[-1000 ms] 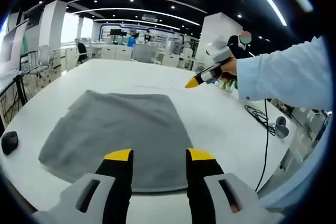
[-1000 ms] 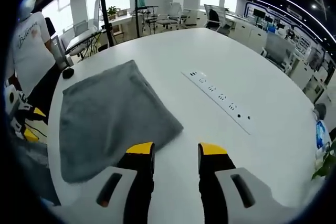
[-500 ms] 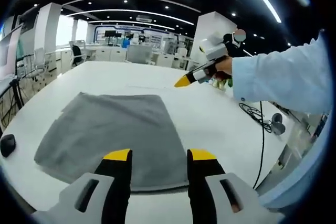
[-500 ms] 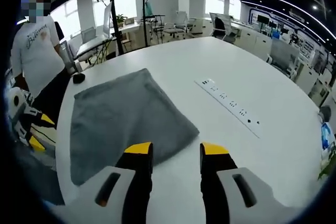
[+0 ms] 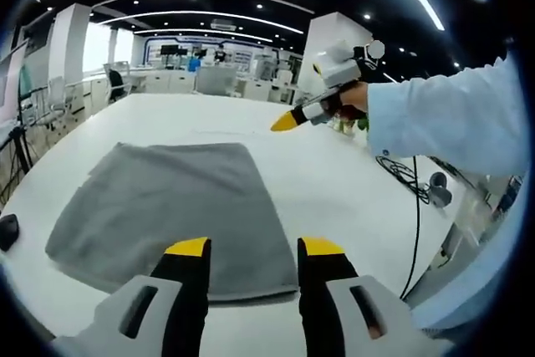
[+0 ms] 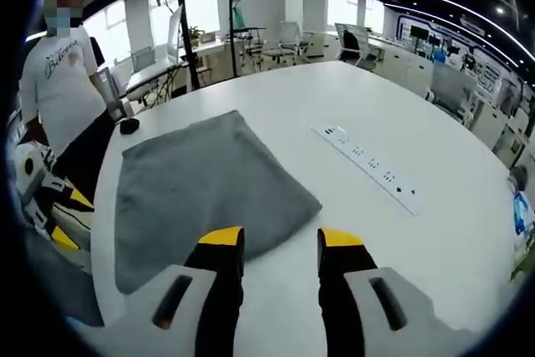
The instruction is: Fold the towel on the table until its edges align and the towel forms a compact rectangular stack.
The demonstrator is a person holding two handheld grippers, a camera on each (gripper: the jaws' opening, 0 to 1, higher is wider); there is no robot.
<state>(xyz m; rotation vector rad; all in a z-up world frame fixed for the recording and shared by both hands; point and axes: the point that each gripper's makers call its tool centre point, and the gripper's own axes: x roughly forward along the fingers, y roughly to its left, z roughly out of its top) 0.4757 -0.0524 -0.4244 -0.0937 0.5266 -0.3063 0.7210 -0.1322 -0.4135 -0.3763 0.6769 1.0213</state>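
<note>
Risk at this stage lies in the first grasp. The grey towel point(image 5: 171, 211) lies flat and apparently single-layered on the white table point(image 5: 334, 181), no fold yet made. Should either claw close short of a corner, I judge it would pinch only a ridge of cloth and drag the towel across the smooth top instead of lifting an edge. Should the two claws take corners unevenly, the folded edges would likely come out skewed and the stack would not square up. A carried fold might also sweep toward the power strip point(image 6: 372, 169) set in the table, which lies apart from the towel's far side.

Left gripper point(image 5: 247, 247): jaws parted, holding nothing, poised above the towel's near edge; the cloth spreads ahead of and between the yellow tips. Contact with the cloth cannot be confirmed.

Right gripper point(image 6: 273, 238): jaws parted, empty, hovering at a near corner of the towel point(image 6: 205, 194), the cloth lying ahead and to the left of it. In the left gripper view the right gripper point(image 5: 288, 119) is held aloft in the person's hand point(image 5: 351, 99), well clear of the table.

A small dark object point(image 6: 128, 125), probably a mouse, sits just beyond the towel. A bystander point(image 6: 63, 81) stands near.
</note>
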